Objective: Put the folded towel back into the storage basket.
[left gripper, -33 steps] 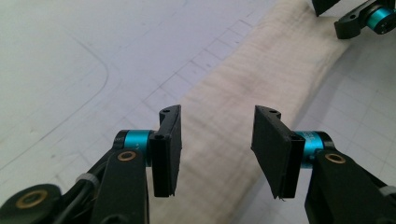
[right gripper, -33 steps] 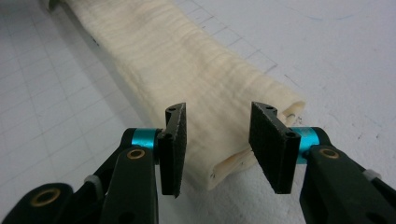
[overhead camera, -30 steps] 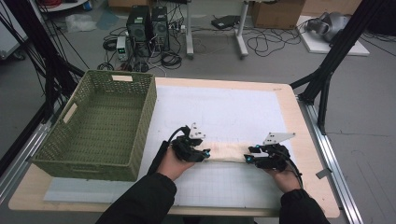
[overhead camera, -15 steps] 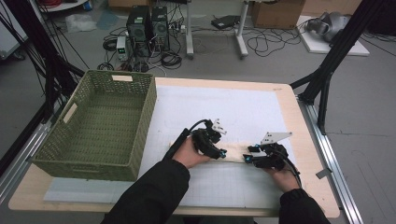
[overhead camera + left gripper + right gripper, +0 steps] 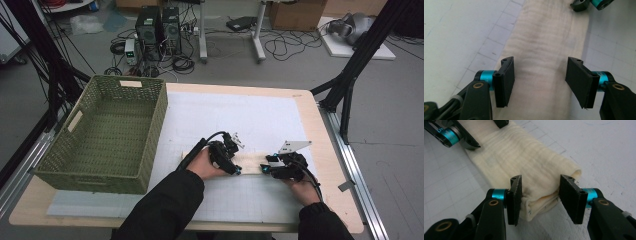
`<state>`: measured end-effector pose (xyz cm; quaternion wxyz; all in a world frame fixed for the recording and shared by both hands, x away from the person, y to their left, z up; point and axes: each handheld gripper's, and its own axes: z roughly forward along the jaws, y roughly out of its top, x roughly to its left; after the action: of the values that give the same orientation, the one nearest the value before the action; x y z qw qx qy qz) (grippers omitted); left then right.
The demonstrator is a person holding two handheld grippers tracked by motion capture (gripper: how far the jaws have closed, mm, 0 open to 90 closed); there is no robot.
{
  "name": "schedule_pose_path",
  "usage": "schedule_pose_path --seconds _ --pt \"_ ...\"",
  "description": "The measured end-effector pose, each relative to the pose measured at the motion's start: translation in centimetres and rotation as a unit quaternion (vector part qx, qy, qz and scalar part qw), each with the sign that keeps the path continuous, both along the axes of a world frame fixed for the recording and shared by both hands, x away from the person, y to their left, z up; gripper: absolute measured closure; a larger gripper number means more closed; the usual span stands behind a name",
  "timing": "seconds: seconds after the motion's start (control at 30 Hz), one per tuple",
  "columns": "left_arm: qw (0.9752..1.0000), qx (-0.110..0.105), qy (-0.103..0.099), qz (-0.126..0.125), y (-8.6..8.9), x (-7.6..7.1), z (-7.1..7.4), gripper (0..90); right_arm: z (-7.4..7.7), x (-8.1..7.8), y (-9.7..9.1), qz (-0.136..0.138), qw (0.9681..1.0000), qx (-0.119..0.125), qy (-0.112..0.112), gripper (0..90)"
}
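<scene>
A cream cloth [image 5: 251,161], folded into a long strip, lies on the white gridded mat [image 5: 225,115]. My left gripper [image 5: 236,170] hovers over the strip's middle. In the left gripper view it [image 5: 540,80] stands open, its jaws straddling the cloth [image 5: 541,42] without pressing it. My right gripper [image 5: 266,169] is at the strip's right end. In the right gripper view its pads [image 5: 540,197] pinch the bunched, folded end of the cloth [image 5: 524,160]. The two grippers are close together, tips nearly facing.
A green woven basket [image 5: 110,130] stands on the left side of the wooden table [image 5: 310,107], apart from the cloth. Computers and cables lie on the floor beyond the far edge. Black frame posts rise at the left and right.
My left gripper has moved from the strip's left end rightward along the cloth, toward the right gripper. The right gripper has stayed at the right end.
</scene>
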<state>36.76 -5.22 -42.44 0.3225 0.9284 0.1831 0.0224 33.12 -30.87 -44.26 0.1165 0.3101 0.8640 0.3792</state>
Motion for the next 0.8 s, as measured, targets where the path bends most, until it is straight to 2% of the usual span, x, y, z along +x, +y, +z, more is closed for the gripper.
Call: schedule_pose_path --seconds 0.23,0.37,0.53,0.67,0.8 --pt "0.9999 0.002 -0.014 0.0 0.53 0.14 0.31 37.2 -0.06 0.06 -0.04 0.0 1.0 0.004 0.004 53.1" --pt "0.9999 0.008 -0.001 -0.012 0.61 0.2 -0.05 35.9 -0.09 0.11 -0.07 0.0 1.0 0.006 0.005 53.1" --pt "0.9998 0.0 0.007 -0.016 0.56 0.32 -0.27 30.6 -0.09 0.09 -0.05 0.0 1.0 0.006 0.006 53.1" --pt "0.9998 -0.002 0.004 -0.019 0.45 0.38 -0.36 28.4 -0.09 0.11 -0.05 0.0 1.0 0.006 0.005 53.1" --pt "0.9998 0.004 -0.01 -0.019 0.22 0.21 -0.45 29.1 -0.08 0.1 -0.03 0.0 1.0 0.005 0.004 53.1"
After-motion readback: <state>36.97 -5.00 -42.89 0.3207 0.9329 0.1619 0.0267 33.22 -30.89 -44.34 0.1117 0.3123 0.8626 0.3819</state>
